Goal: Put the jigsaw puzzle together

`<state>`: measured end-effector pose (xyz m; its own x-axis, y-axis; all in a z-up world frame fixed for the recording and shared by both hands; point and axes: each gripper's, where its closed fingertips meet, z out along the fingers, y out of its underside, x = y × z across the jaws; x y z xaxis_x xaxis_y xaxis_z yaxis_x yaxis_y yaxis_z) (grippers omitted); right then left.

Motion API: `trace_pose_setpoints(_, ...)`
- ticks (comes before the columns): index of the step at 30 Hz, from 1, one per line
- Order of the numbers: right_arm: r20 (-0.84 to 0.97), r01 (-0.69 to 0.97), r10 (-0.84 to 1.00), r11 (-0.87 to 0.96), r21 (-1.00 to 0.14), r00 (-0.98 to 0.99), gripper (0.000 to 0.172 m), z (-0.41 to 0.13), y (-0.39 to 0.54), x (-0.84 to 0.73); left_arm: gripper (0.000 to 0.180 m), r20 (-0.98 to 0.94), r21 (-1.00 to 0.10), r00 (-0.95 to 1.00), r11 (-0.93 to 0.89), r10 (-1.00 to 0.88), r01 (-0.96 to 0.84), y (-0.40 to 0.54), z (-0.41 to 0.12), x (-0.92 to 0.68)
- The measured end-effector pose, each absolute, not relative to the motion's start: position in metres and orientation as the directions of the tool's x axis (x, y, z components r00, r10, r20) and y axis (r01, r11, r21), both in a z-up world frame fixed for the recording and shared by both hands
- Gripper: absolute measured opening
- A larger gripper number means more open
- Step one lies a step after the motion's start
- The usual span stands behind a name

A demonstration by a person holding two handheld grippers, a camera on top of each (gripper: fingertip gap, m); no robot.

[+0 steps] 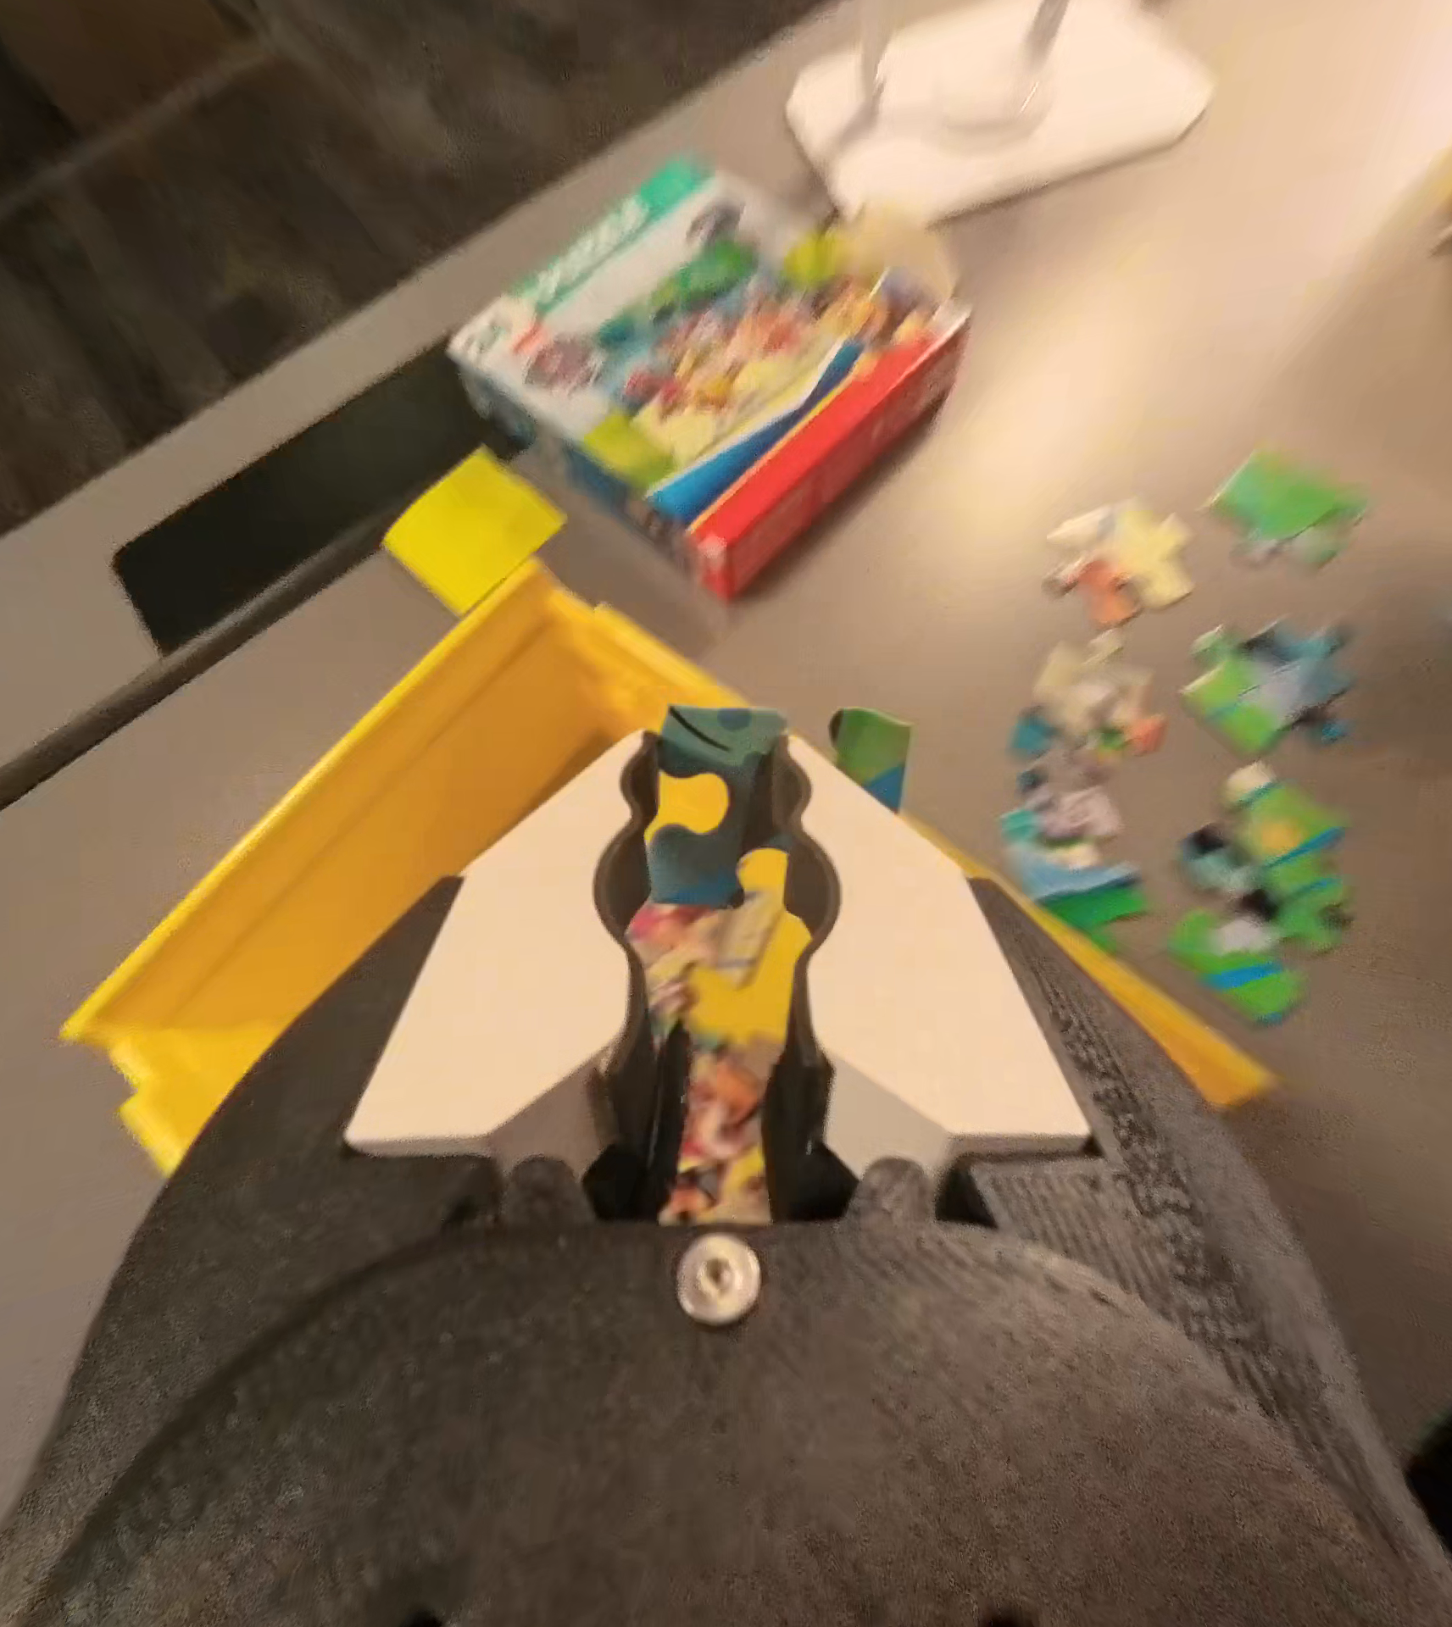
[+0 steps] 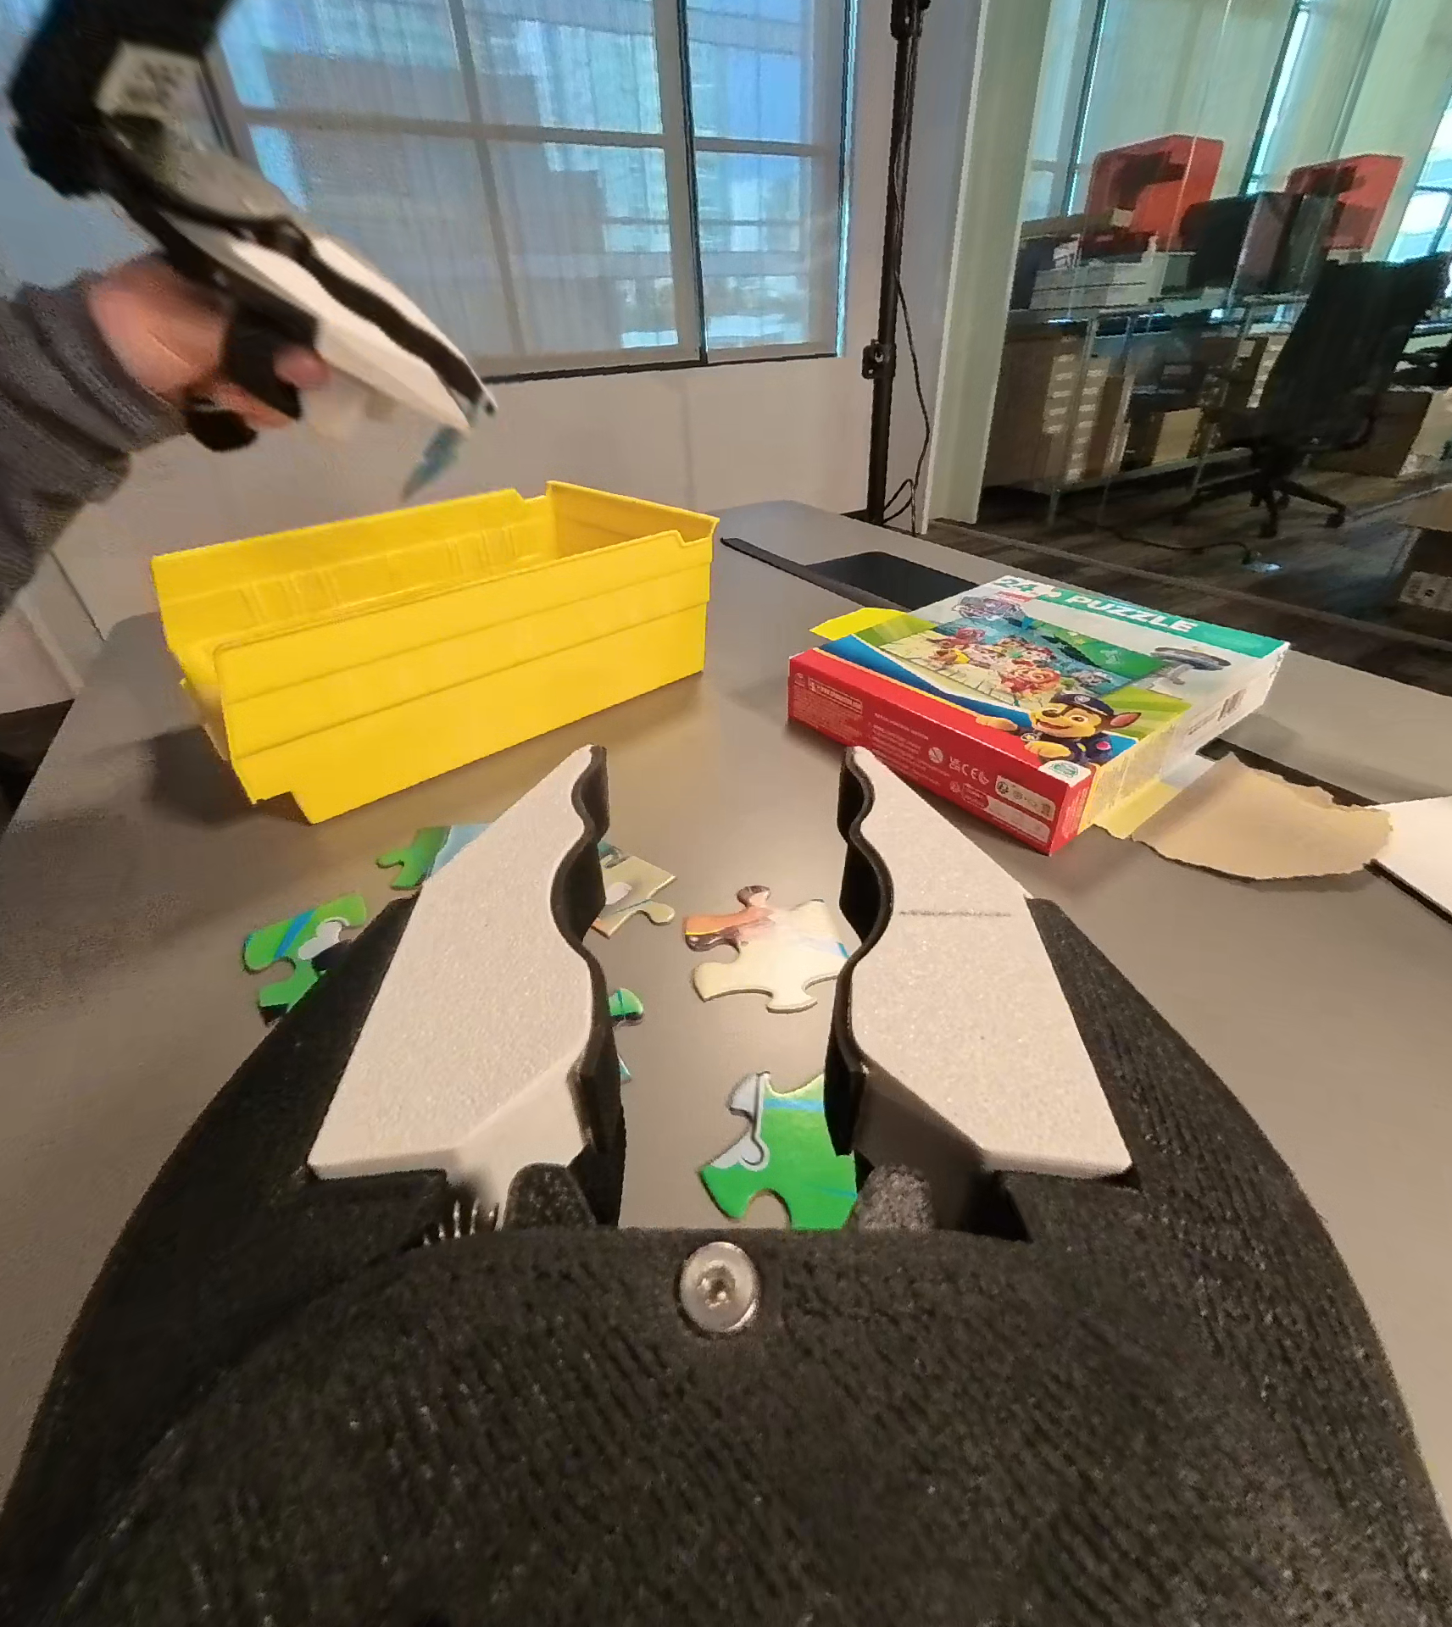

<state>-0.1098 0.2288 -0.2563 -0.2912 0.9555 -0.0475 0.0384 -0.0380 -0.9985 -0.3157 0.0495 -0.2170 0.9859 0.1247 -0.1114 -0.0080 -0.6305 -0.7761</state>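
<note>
Here, at left, the left gripper (image 1: 718, 748) is closed narrowly on a teal puzzle piece (image 1: 709, 792), pinched edge-on and held above the yellow bin (image 2: 440, 634), which already holds colourful pieces. Rightward, the right gripper (image 2: 718, 775) stands open and empty over loose pieces (image 2: 766, 955) on the grey table (image 2: 1145, 1012); the puzzle box (image 2: 1030, 695) lies far right. Each piece is judged light, thin, stiff card, best gripped across its flat faces.
</note>
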Motion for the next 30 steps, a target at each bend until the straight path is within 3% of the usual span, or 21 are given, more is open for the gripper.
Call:
trace_pose_setpoints(3,-0.045,0.038,0.956,-0.035,-0.999,-0.291,0.051,-0.256,0.228,-0.110,0.025,-0.038,-0.808,0.999,-0.589,-0.005,-0.034,0.072,-0.199,-0.253)
trace_pose_setpoints(8,-0.040,0.028,0.957,-0.033,-0.999,-0.288,0.051,-0.253,0.229,-0.108,0.025,-0.141,-0.705,0.978,-0.679,-0.151,-0.206,0.105,-0.244,-0.201)
trace_pose_setpoints(11,-0.032,0.016,0.959,-0.029,-0.999,-0.281,0.051,-0.250,0.230,-0.107,0.027,-0.056,-0.682,0.974,-0.704,-0.218,-0.197,0.114,-0.270,-0.184)
trace_pose_setpoints(13,-0.031,0.011,0.960,-0.029,-1.000,-0.279,0.051,-0.248,0.231,-0.106,0.045,-0.042,-0.668,0.964,-0.710,-0.261,-0.221,0.114,-0.280,-0.180)
trace_pose_setpoints(17,-0.028,0.003,0.959,-0.028,-1.000,-0.281,0.051,-0.246,0.230,-0.105,0.060,-0.197,-0.723,0.964,-0.637,-0.178,-0.265,0.105,-0.248,-0.210)
trace_pose_setpoints(21,-0.017,-0.005,0.956,-0.020,-1.000,-0.291,0.051,-0.243,0.226,-0.104,0.060,-0.260,-0.754,0.962,-0.640,0.082,-0.149,0.061,-0.207,-0.281)
trace_pose_setpoints(24,-0.012,-0.005,0.954,-0.014,-1.000,-0.299,0.051,-0.243,0.222,-0.105,0.069,-0.282,-0.583,0.953,-0.809,0.113,-0.076,0.015,-0.236,-0.324)
trace_pose_setpoints(28,-0.011,-0.003,0.954,-0.012,-1.000,-0.300,0.051,-0.243,0.221,-0.105,0.081,-0.349,-0.149,0.936,-0.983,-0.048,-0.105,-0.051,-0.313,-0.348)
trace_pose_setpoints(30,-0.009,-0.007,0.955,-0.012,-1.000,-0.296,0.051,-0.242,0.222,-0.104,0.076,-0.249,-0.014,0.963,-0.993,-0.106,-0.113,-0.075,-0.345,-0.337)
